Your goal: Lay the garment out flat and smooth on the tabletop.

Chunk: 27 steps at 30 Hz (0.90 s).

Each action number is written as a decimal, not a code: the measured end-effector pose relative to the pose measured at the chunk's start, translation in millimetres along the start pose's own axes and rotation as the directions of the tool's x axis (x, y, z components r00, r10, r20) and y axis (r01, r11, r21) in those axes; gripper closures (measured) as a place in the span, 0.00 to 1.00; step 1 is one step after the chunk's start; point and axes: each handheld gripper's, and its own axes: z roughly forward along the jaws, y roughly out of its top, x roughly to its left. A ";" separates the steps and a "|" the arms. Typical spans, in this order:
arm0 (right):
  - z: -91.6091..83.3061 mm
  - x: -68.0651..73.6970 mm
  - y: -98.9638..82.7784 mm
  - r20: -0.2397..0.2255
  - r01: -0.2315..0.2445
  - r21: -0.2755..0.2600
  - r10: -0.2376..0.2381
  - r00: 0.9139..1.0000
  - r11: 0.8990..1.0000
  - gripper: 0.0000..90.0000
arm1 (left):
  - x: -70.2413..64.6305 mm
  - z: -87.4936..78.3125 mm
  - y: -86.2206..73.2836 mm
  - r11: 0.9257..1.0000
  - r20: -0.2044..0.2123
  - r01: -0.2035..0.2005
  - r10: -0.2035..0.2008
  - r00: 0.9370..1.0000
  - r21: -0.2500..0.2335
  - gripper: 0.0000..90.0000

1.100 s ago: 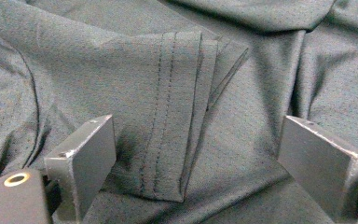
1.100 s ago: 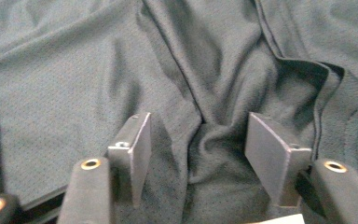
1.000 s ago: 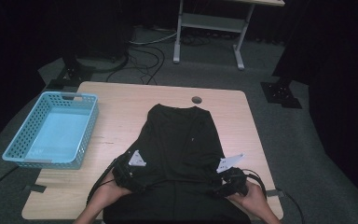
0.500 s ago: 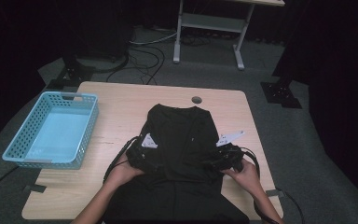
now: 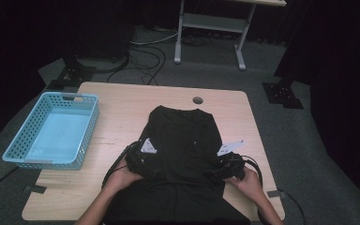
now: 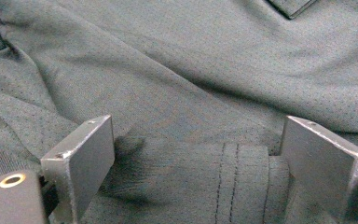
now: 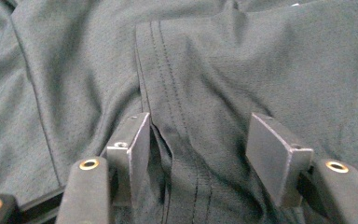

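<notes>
A black shirt point(image 5: 180, 136) lies flat on the wooden table point(image 5: 117, 103), with its lower part hanging over the near edge. My left gripper point(image 5: 140, 161) rests on the shirt's left edge and my right gripper point(image 5: 222, 168) on its right edge, each held by a hand. In the left gripper view the jaws point(image 6: 196, 154) stand wide apart, with a folded, stitched sleeve hem point(image 6: 228, 177) lying between them. In the right gripper view the jaws point(image 7: 198, 144) are also apart, over a double-stitched hem point(image 7: 168, 84) whose fold runs beside the left pad. Neither pair pinches the cloth.
A light blue plastic basket point(image 5: 89, 126) stands at the table's left side. A round cable hole point(image 5: 197, 100) sits near the far edge. Beyond the table are a metal desk frame point(image 5: 211, 23) and cables point(image 5: 145, 51) on the floor.
Both hands have slid their grippers away from the near edge, farther onto the shirt and slightly inward. The basket has not moved.
</notes>
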 end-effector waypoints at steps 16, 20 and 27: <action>-12.4 36.3 6.1 -0.014 0.081 0.067 -0.080 0.997 0.994 0.44 | -27.2 -21.4 -28.2 1.000 -0.008 -0.005 0.005 1.000 -0.020 0.11; -9.1 46.1 28.0 -0.042 0.153 0.055 -0.150 0.988 0.987 0.45 | -29.8 -23.7 -31.0 1.000 -0.013 -0.002 0.002 1.000 -0.021 0.11; 19.1 57.7 61.3 -0.101 0.293 0.093 -0.284 0.954 0.952 0.54 | -32.4 -25.7 -34.0 1.000 -0.010 0.001 -0.001 1.000 -0.024 0.11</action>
